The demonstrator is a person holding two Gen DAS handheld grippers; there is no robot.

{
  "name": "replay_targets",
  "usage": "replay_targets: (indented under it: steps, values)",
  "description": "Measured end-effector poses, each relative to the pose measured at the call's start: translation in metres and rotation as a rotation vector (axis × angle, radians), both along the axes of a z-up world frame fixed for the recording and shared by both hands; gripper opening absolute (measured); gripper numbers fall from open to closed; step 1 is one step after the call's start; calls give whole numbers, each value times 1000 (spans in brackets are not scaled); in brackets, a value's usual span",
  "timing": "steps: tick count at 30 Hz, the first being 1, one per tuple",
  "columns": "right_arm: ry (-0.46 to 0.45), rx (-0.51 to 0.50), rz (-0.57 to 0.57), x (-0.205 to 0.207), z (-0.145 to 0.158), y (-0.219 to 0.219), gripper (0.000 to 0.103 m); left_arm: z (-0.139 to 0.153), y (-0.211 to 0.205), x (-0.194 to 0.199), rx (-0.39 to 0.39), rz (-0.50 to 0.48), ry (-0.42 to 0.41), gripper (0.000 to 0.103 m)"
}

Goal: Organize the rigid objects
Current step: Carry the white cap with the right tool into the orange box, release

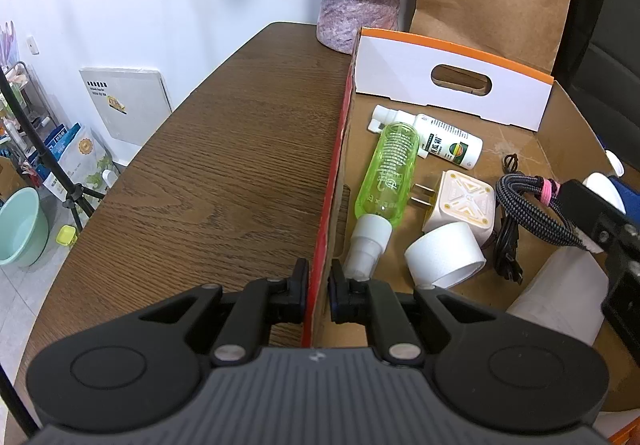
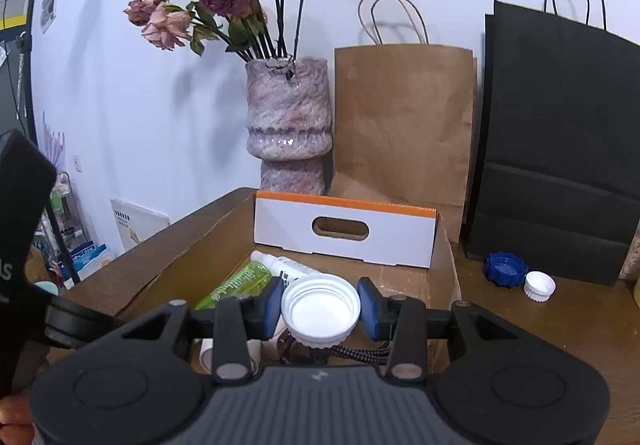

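While left gripper (image 1: 319,287) pinches box wall (image 1: 326,205) | right gripper (image 2: 319,307) clamps white cap (image 2: 319,311) | vase (image 2: 289,125) behind

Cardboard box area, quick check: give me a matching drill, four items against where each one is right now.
Items:
1. green bottle
2. large white cap
3. blue cap
4. box side wall

Places:
A. on the table beside the black paper bag
B. lying inside the cardboard box
C. clamped by the left gripper
D. held in the right gripper above the box

Pairs: 1-B, 2-D, 3-A, 4-C
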State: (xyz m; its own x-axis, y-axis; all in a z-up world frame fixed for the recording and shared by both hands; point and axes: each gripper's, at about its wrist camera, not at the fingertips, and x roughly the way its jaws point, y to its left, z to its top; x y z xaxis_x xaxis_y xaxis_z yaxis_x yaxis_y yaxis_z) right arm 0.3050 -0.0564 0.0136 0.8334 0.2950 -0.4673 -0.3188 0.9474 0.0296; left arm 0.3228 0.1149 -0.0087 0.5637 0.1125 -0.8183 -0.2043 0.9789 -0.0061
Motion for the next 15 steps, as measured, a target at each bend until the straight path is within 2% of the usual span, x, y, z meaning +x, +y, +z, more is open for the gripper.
replay_targets:
  steps: [7,8,9,10,11,14,15]
  values:
    - [16,2,4,4,-1,-3,39,0,1,0,3,0,0,11]
    - [17,6,5,4,0,-3,46,0,1,0,2,0,1,11]
    - [16,6,4,3,0,-4,63,0,1,0,2,0,0,11]
    - [12,3,-4,3,1,-4,74,0,1,0,4,-1,0,11]
    - [3,1,-12,2,3,-5,90,0,1,0,5,-1,0,11]
    - [-16,-7,-27,-1,7,-8,96,0,1,0,7,-2,0,11]
    - [-16,-7,-33,0,8,-9,102,0,1,0,7,-2,0,11]
